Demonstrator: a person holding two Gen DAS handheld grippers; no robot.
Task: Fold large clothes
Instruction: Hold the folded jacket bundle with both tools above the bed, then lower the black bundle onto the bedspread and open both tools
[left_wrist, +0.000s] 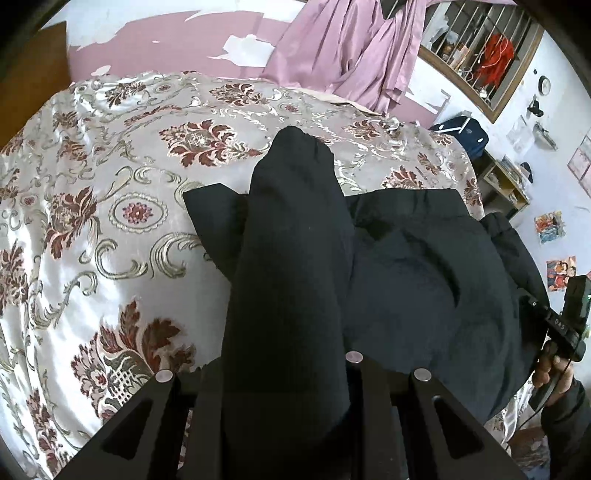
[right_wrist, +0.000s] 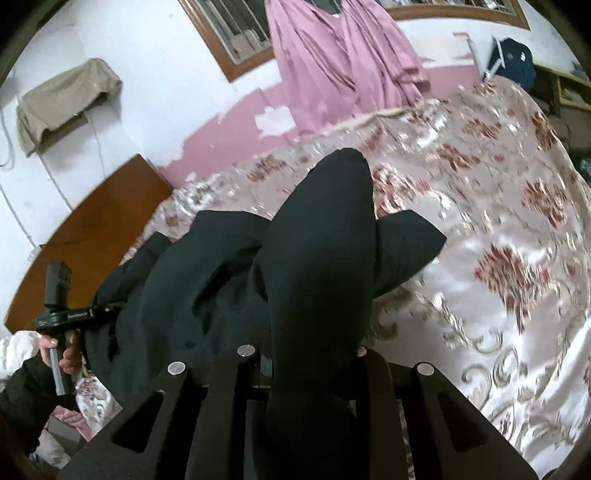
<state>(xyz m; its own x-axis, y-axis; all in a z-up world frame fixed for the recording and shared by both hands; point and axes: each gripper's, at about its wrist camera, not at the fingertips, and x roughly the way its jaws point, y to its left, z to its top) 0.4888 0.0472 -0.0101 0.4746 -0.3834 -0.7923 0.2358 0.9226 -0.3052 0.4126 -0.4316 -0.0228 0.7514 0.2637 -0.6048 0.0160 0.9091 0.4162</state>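
**Both claws lifting the black garment, fold barely begun**

While the left wrist view looks down over the bed, we see our left gripper (left_wrist: 291, 373) pinching a thick fold of the black garment (left_wrist: 406, 266), which rises between the fingers and drapes forward in a tall hump. The rest of the cloth lies in a loose, rumpled heap on the floral bedspread (left_wrist: 92, 221), near the bed's right edge. At the far right of this view, the right gripper (left_wrist: 565, 317) shows in the person's hand, just beside the heap. Beyond the bed hang pink curtains (left_wrist: 351, 48) against a barred window (left_wrist: 476, 55), with a dark blue bag (left_wrist: 461, 134) and a small shelf (left_wrist: 506, 184) at the side. We judge the task to be early: no clean crease or squared edge shows yet, so spreading and every fold remain.

From the right wrist view, our right gripper (right_wrist: 306, 356) is likewise pressed onto a raised fold of the same garment (right_wrist: 192, 280), the cloth standing up between its fingers. The left gripper (right_wrist: 59, 314) appears at the left edge, held by a hand (right_wrist: 61, 354), close to the heap. A wooden headboard (right_wrist: 92, 229) stands behind it. Much of the bedspread (right_wrist: 498, 258) lies bare to the right, so we reckon there is room to lay the garment flat; nothing solid blocks the way, though the bunched cloth itself hides which edge is which.
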